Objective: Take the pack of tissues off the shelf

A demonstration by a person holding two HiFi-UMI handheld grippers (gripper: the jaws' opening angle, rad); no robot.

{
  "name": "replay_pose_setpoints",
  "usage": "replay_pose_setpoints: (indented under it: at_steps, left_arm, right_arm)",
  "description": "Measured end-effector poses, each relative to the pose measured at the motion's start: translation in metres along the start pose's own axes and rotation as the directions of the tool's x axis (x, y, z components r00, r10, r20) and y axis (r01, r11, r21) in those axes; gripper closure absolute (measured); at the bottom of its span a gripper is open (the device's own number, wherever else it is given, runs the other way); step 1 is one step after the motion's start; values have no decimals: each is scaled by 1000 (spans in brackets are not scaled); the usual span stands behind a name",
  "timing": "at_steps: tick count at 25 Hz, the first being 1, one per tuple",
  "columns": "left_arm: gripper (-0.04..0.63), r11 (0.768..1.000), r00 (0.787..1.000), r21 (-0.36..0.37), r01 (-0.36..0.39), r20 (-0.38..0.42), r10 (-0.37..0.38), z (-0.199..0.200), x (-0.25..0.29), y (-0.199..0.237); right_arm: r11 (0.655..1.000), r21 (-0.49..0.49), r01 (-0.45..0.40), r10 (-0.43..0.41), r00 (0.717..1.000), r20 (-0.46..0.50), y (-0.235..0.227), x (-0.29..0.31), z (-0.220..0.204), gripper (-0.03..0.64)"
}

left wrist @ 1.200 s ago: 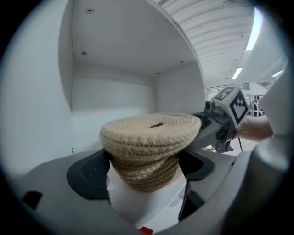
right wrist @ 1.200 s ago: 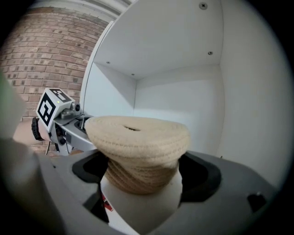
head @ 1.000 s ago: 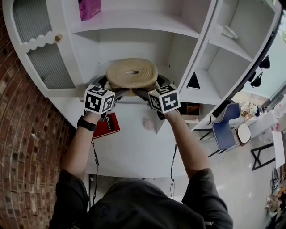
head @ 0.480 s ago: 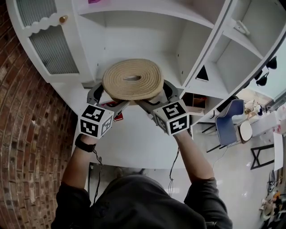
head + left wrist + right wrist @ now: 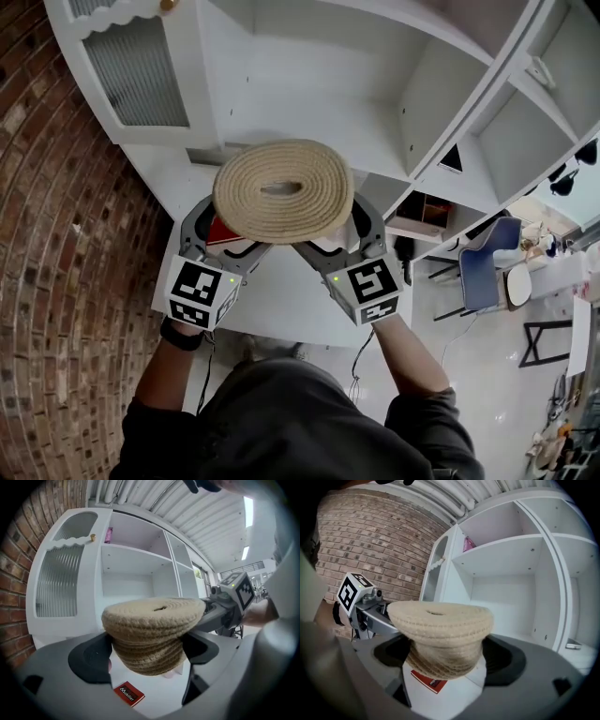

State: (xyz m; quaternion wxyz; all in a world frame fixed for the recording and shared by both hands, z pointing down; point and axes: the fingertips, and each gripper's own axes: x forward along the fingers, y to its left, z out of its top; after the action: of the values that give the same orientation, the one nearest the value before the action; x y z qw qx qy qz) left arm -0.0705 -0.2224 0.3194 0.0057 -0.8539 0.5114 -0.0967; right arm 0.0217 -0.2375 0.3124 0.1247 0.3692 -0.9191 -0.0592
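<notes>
The left gripper (image 5: 220, 242), at 8 o'clock, and the right gripper (image 5: 339, 242), at 4 o'clock, each clamp the tissue holder (image 5: 283, 190), which sat inside the shelf (image 5: 309, 122) a second ago and is now drawn clear over the white bench (image 5: 281, 300). The jaws pinch its coiled-rope body under the wide, round, slotted lid. A red booklet (image 5: 128, 694) lies below.
</notes>
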Motion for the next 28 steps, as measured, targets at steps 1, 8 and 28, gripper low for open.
replay_pose_setpoints:
  at_steps: [1,8,28]
  left_arm:
    - [138,1000,1000,-4,-2,-2,2,-5,-3,0]
    - [138,999,999,-39,-27,-39,25,-55,-8,10]
    - [137,990,975,-112,-83,-217,58,-272,31,44]
  right_arm:
    - [1000,-2,-4,4,1000,2,5,1,-3,132]
    - [998,-45,-41,40,999,-21,28,21,-40,132]
    - [987,44,-152,156,982,-109,80,124,-237,131]
